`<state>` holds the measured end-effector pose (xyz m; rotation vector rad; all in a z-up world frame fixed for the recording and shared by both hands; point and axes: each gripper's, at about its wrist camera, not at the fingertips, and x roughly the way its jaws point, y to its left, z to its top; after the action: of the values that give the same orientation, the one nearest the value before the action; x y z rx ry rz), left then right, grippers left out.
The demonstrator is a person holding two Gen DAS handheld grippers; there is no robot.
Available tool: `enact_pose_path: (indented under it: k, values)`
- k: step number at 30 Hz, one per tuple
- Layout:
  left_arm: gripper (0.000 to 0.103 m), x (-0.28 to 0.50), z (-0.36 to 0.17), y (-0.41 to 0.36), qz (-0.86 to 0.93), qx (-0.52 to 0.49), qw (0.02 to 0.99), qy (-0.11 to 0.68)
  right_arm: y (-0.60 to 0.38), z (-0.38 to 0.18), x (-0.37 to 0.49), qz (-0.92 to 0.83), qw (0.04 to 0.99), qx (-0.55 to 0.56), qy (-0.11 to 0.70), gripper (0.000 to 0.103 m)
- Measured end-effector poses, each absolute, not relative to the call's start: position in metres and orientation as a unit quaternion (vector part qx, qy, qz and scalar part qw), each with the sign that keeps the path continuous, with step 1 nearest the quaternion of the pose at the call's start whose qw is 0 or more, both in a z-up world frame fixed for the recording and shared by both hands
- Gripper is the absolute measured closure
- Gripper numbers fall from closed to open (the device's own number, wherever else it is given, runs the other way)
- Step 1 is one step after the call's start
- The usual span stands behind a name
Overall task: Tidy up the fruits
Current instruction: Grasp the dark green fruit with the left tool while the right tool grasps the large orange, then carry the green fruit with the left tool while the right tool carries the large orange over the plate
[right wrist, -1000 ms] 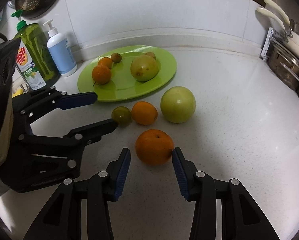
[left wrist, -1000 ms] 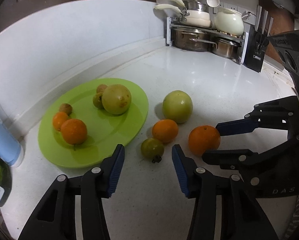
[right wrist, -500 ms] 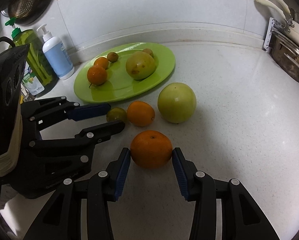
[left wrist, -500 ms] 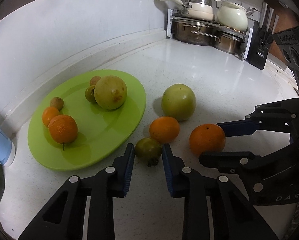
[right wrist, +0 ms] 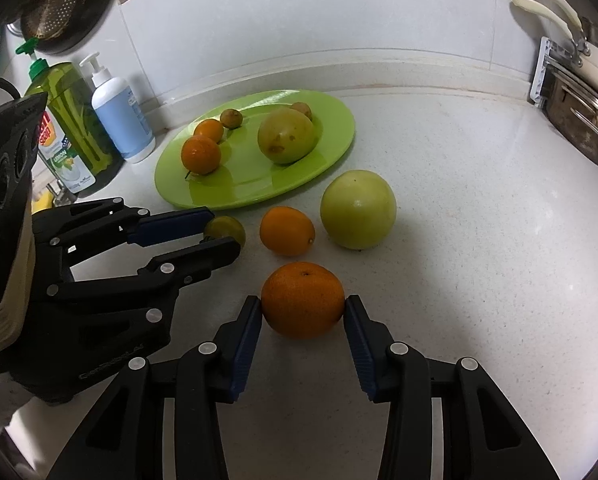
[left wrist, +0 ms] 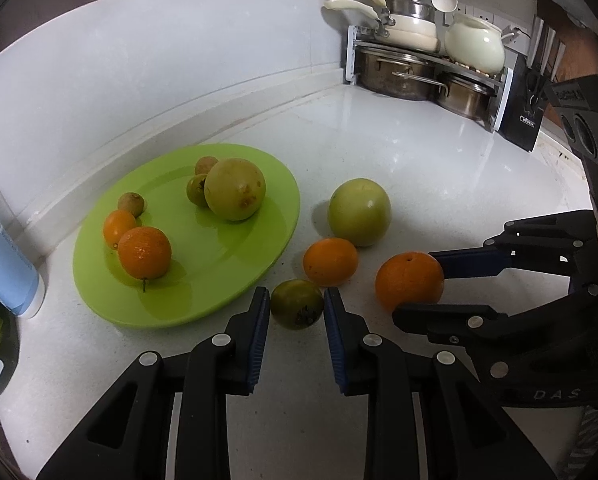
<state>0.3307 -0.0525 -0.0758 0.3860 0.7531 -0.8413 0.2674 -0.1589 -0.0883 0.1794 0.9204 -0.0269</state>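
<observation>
A small dark-green fruit (left wrist: 296, 305) lies on the white counter just off the green plate (left wrist: 227, 264), and my left gripper (left wrist: 295, 300) is shut on it, a blue pad against each side. To its right, my right gripper (right wrist: 303, 308) is shut on a large orange (right wrist: 303, 300) that rests on the counter. Beyond these fruits sit a smaller orange (left wrist: 330, 261) and a big pale-green fruit (left wrist: 359, 212), both loose. The plate holds a large yellow-green fruit (left wrist: 235, 189), two oranges (left wrist: 144, 253) and small brownish fruits.
A blue pump bottle (right wrist: 119, 120) and a green dish-soap bottle (right wrist: 65, 128) stand left of the plate by the wall. A pot rack (left wrist: 419, 64) and a black knife block (left wrist: 525, 104) fill the far right corner.
My left gripper moved forward and its jaws narrowed from wide apart onto the small green fruit. My right gripper slid forward until the large orange sat between its pads.
</observation>
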Motion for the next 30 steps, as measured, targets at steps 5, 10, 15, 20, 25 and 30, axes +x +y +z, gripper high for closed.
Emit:
enact_pose_path:
  k: [5, 10, 15, 20, 25, 30]
  values:
    - [0.075, 0.325, -0.068, -0.046, -0.388, 0.174, 0.834, 0.35, -0.16, -0.083, 0.265, -0.014, 0.895, 0.086, 0.437, 0.06]
    - [0.075, 0.32, -0.059, -0.04, -0.381, 0.167, 0.841, 0.345, -0.16, -0.073, 0.262, -0.01, 0.9, 0.085, 0.427, 0.06]
    - [0.075, 0.314, -0.049, -0.034, -0.366, 0.155, 0.852, 0.341, -0.158, -0.061, 0.258, -0.002, 0.907, 0.082, 0.413, 0.06]
    - [0.075, 0.307, -0.036, -0.028, -0.345, 0.138, 0.866, 0.336, -0.159, -0.05, 0.252, 0.006, 0.914, 0.079, 0.398, 0.06]
    - [0.075, 0.301, -0.025, -0.022, -0.323, 0.123, 0.878, 0.332, -0.159, -0.04, 0.248, 0.015, 0.919, 0.077, 0.386, 0.06]
    - [0.075, 0.293, -0.015, -0.019, -0.3, 0.112, 0.888, 0.329, -0.161, -0.03, 0.245, 0.026, 0.924, 0.076, 0.373, 0.06]
